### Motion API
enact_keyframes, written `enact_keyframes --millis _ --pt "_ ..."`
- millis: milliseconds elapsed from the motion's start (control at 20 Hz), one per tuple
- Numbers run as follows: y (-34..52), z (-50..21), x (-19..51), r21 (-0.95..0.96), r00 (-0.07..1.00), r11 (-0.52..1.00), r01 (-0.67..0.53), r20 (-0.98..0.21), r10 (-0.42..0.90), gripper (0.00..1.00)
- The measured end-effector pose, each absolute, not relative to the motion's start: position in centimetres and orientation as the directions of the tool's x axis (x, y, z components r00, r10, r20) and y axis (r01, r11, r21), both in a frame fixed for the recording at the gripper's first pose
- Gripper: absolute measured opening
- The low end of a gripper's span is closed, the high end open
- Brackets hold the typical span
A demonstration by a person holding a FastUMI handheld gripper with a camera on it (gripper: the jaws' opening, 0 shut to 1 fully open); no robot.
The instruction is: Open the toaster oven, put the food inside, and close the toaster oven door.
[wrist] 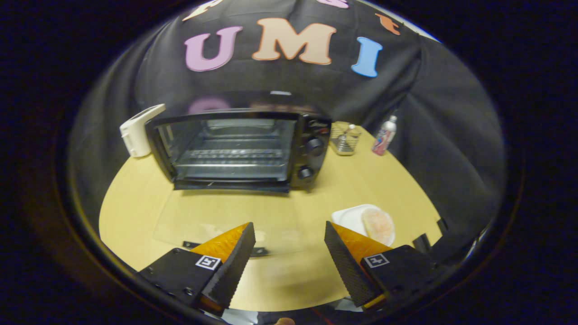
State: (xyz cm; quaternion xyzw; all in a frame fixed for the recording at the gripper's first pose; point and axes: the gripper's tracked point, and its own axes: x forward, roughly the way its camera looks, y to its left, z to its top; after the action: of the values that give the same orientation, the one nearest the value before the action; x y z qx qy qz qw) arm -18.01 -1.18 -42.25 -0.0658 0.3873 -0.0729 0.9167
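Pale wood table [289,280] under black cloth walls. My gripper [289,253] hangs low over the near edge, fingers spread wide, gripping nothing. At two o'clock, just beyond the right finger: food [378,224] on a white plate [350,217], a pale round patty (no clear long axis). At twelve o'clock, well apart, toaster oven [239,149], mouth facing me, glass door [226,221] dropped flat. Opening looks done; next I'd swing right and close on the food.

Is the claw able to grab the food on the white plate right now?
Probably yes. The claw is open and holds nothing, and the food lies bare on the white plate just beyond one finger, off to the side, with nothing between them.
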Motion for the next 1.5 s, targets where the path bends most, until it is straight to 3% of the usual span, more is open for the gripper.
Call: enact_keyframes --millis 350,750,900,1300,1500 --pt "-13.2 -46.5 -16.9 -0.261 0.544 0.921 0.29 -0.747 -0.383 0.99" --pt "-17.9 -53.6 -18.1 -0.269 0.372 0.916 0.298 -0.851 -0.371 0.99" --pt "-18.5 -54.5 -17.9 -0.257 0.379 0.917 0.306 -0.85 -0.365 1.0" --pt "-19.3 -53.9 -17.3 -0.175 0.384 0.884 0.433 -0.852 -0.356 0.64" --pt "-17.2 -50.9 -15.0 -0.075 0.47 0.86 0.505 -0.812 -0.347 0.57"
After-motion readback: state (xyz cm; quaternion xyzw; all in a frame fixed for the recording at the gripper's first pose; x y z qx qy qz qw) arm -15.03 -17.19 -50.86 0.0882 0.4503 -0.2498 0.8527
